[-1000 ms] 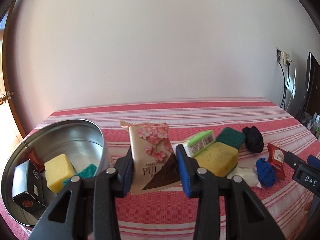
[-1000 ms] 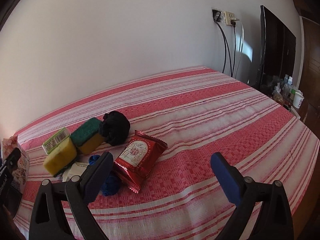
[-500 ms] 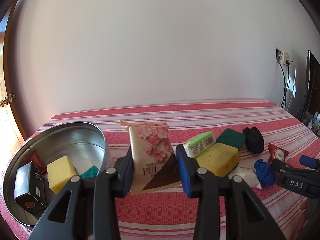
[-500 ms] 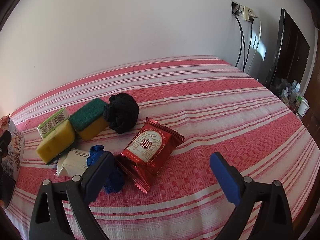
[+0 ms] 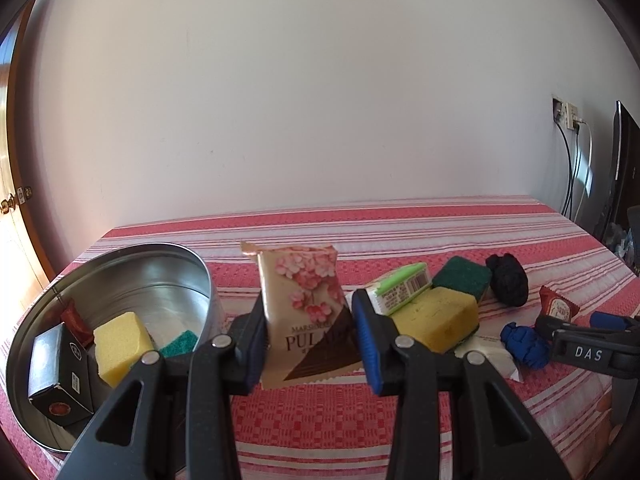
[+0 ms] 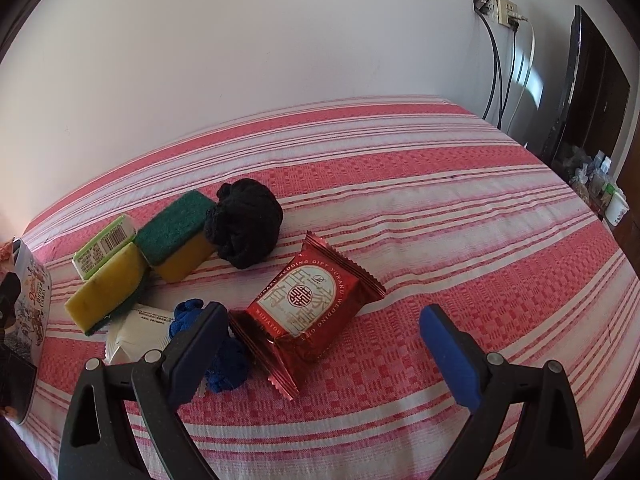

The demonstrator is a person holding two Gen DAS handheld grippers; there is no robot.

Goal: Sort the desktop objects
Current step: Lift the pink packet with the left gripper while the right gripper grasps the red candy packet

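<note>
The sorting is judged to be partly done. A round metal tin (image 5: 200, 276) stands at the left of the striped tablecloth (image 6: 440, 208), and 4 items are already seen inside it: a black box (image 5: 60, 372), a yellow sponge (image 5: 120, 344), a green scouring pad (image 5: 180, 342) and a small red packet (image 5: 74, 320) against the far wall.

A pink flowered snack packet (image 5: 304, 304) is clamped upright between the blue pads of the left gripper (image 5: 310, 344) and is held just to the right of the tin's rim, so it has not yet been dropped in. It is probably lifted clear of the cloth, though its lower edge is too close to the pads for this to be told with certainty.

The right gripper (image 6: 324, 344) is spread wide and grips nothing. It is held low over a red wedding-gift packet (image 6: 308, 300), with its left pad above a blue cloth ball (image 6: 224, 360).

Still left on the table, near one another, are 7 things: the red packet, the blue ball, a white sachet (image 6: 140, 328), a black cloth ball (image 6: 244, 228), a sponge lying yellow side up (image 6: 104, 284), a sponge with its green pad upward (image 6: 176, 232), and a green-and-white barcoded pack (image 6: 106, 246) resting on the yellow one. By this count, less than half of the visible items have been put away.
</note>
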